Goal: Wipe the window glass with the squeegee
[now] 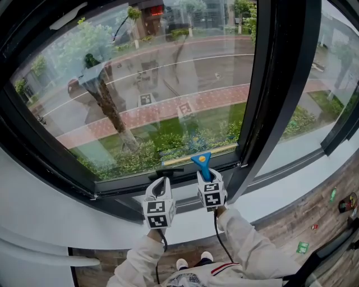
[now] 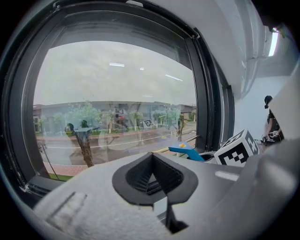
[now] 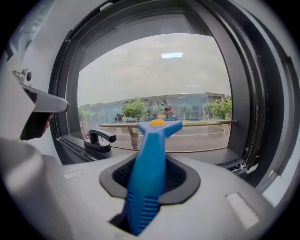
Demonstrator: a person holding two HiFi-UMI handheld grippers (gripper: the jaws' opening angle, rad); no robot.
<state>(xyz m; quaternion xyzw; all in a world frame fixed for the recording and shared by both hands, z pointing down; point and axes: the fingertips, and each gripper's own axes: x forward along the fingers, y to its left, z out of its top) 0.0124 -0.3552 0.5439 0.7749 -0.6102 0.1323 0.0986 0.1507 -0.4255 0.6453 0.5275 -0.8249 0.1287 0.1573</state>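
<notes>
Readable text: none in any view.
Cube on left gripper: black-and-white square patterns, no letters or digits.
Cube on right gripper: same patterns only.
Squeegee in right claw: plain blue, no brand showing.
Red patch far beyond both claws: illegible.

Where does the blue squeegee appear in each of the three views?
Head view: lower centre, squeegee in the right gripper, at the bottom edge of the glass.
Left gripper view: right of centre.
Right gripper view: centre, between the jaws.
Shared landmark: the dark window post to its right.
</notes>
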